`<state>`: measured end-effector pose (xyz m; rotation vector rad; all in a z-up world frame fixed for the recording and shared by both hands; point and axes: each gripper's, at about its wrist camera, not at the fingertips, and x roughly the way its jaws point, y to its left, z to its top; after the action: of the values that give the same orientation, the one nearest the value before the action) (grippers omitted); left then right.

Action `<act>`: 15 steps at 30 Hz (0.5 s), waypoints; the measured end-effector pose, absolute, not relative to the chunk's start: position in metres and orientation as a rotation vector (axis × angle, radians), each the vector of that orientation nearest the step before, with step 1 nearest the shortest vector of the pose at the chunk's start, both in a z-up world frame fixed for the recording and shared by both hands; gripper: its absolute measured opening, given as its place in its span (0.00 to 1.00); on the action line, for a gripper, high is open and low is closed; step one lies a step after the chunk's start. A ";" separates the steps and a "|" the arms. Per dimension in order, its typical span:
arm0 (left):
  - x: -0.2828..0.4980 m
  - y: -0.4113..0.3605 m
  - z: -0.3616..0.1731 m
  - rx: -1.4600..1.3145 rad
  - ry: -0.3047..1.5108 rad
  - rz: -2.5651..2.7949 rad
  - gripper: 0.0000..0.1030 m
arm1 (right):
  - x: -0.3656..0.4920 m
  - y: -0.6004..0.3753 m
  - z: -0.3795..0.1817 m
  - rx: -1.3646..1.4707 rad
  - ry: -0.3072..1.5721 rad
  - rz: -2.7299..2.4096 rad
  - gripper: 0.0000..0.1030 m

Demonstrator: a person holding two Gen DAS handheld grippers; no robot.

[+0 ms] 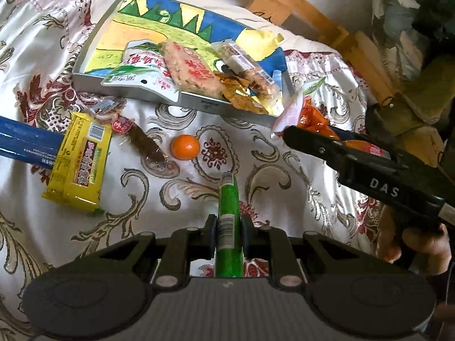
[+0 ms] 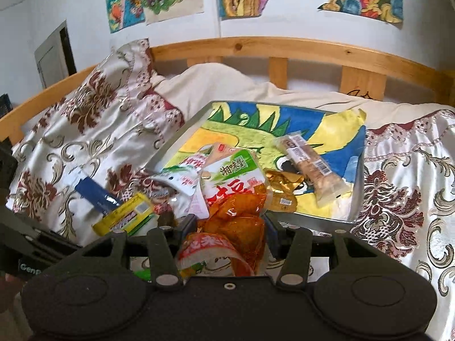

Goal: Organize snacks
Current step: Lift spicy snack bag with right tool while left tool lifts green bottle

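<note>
My left gripper (image 1: 228, 231) is shut on a slim green snack stick (image 1: 228, 199), held above the patterned bedspread. My right gripper (image 2: 231, 224) is shut on an orange tofu snack pouch (image 2: 239, 213); the left wrist view shows it from the side as the right gripper (image 1: 295, 133) with the orange pouch (image 1: 312, 119) by the tray's near right corner. The grey tray (image 1: 91, 81), lined with a coloured drawing, holds several packets. On the bedspread lie a yellow packet (image 1: 79, 164), a dark brown snack stick (image 1: 145, 142), a small orange ball (image 1: 185, 147) and a blue box (image 1: 25, 142).
A wooden bed rail (image 2: 284, 48) runs behind the tray (image 2: 170, 147), with drawings on the wall above. Cluttered wooden shelving (image 1: 398, 71) stands at the right. The bedspread (image 1: 284, 193) shows bare between the ball and the right gripper.
</note>
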<state>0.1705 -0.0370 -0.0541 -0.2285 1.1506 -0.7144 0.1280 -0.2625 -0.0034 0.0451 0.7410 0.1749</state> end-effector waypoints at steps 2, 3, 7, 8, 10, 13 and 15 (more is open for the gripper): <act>0.171 -0.036 -0.052 -0.243 1.136 -0.722 0.18 | 0.129 -0.265 -0.003 0.059 0.734 0.165 0.51; 0.171 -0.035 -0.052 -0.251 1.127 -0.723 0.18 | 0.130 -0.267 -0.002 0.066 0.728 0.160 0.51; 0.171 -0.030 -0.044 -0.274 1.070 -0.707 0.18 | 0.132 -0.272 0.000 0.093 0.707 0.145 0.51; 0.171 -0.030 -0.042 -0.266 1.050 -0.695 0.18 | 0.132 -0.273 0.000 0.098 0.704 0.142 0.51; 0.169 -0.031 -0.036 -0.238 0.999 -0.667 0.18 | 0.133 -0.273 0.000 0.105 0.700 0.139 0.51; 0.167 -0.031 -0.028 -0.217 0.939 -0.638 0.18 | 0.135 -0.274 0.001 0.112 0.692 0.136 0.51; 0.167 -0.031 -0.022 -0.203 0.896 -0.613 0.18 | 0.135 -0.274 0.001 0.120 0.683 0.133 0.51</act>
<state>0.1668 -0.0312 -0.0225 -0.2026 0.8964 -0.6135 0.1354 -0.2738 0.0014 0.1196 0.6828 0.1333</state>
